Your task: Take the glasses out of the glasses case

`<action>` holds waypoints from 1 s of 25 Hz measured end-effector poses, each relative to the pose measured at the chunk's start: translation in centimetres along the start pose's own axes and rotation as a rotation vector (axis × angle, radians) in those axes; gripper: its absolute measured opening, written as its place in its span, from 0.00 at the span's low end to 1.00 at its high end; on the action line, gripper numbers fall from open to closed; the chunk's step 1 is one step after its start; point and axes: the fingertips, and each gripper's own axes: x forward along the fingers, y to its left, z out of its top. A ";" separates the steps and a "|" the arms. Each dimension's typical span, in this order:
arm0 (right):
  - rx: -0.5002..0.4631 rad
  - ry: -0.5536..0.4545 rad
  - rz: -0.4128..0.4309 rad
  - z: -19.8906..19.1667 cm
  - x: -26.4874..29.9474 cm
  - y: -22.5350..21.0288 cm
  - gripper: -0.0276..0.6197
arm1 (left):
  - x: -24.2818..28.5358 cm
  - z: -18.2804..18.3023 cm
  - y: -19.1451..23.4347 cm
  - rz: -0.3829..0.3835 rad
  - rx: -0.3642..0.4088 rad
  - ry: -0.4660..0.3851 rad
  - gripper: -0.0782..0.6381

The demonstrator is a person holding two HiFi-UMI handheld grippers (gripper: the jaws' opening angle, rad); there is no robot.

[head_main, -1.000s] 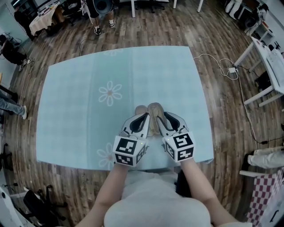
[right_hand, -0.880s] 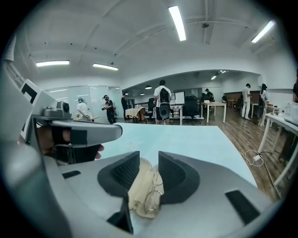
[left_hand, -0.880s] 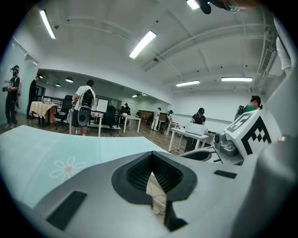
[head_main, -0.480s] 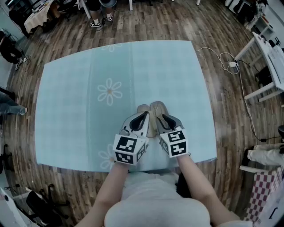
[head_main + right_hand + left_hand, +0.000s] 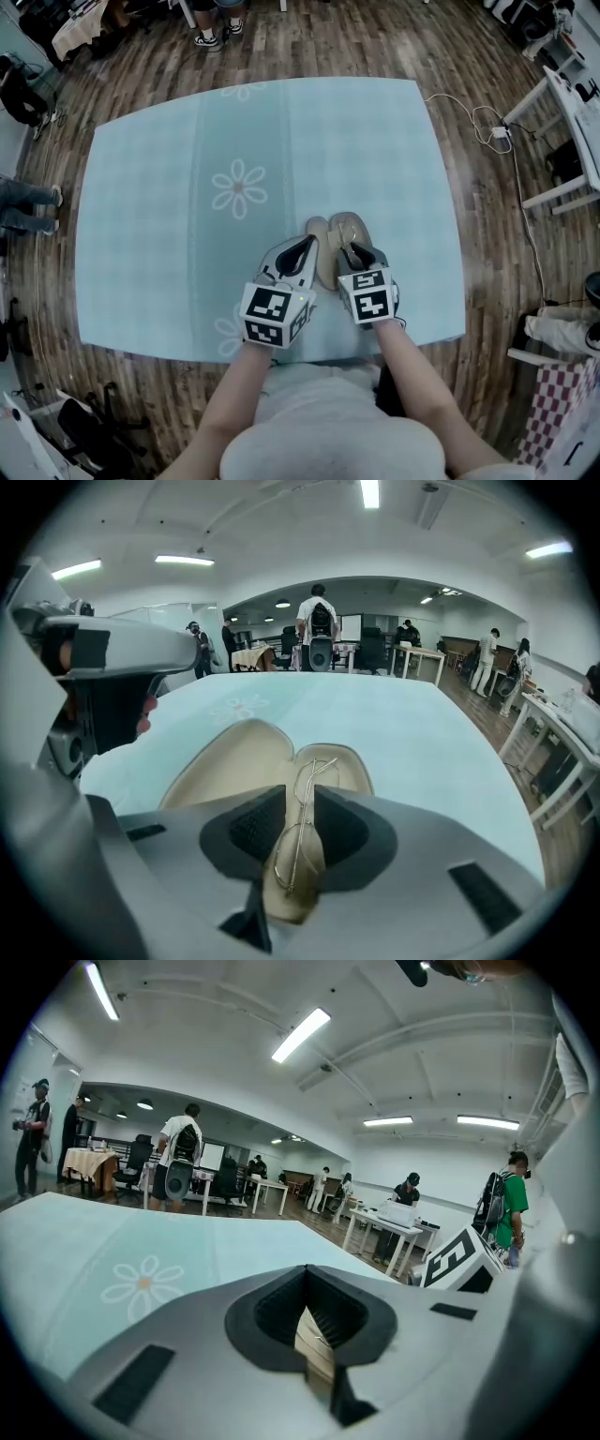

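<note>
A beige glasses case point(image 5: 348, 229) lies open on the light blue tablecloth point(image 5: 169, 244), near the front edge. In the right gripper view its lid point(image 5: 225, 761) is spread flat, and thin wire-framed glasses point(image 5: 313, 770) lie in the other half. My right gripper point(image 5: 300, 803) points down over the case point(image 5: 354, 251). Its jaws are closing, with the glasses between the pads and a gap still on both sides. My left gripper point(image 5: 309, 246) is at the case's left side. In its own view its jaws point(image 5: 307, 1321) are nearly together on a beige strip of the case point(image 5: 315, 1346).
The cloth has white daisy prints point(image 5: 238, 187). The table's front edge point(image 5: 328, 352) runs just behind the grippers, close to the person's body. Around the table are wooden floor, white desks point(image 5: 572, 112) at the right, a cable point(image 5: 487, 131), and people standing at the far side.
My right gripper has sunk toward the case and tipped further downward. My left gripper has dropped slightly and stays at the case's left side. The case has not moved on the cloth.
</note>
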 end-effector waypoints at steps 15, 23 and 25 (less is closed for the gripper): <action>-0.018 0.179 -0.041 -1.3 2.6 -0.9 0.13 | 0.7 0.1 1.8 -0.011 -0.029 0.004 0.12; -0.016 0.228 -0.085 -1.4 2.6 -1.3 0.11 | 0.0 0.3 2.1 0.004 -0.036 -0.009 0.12; 0.002 0.207 -0.083 -1.3 2.7 -1.4 0.09 | -0.2 0.4 2.3 0.010 -0.039 -0.014 0.12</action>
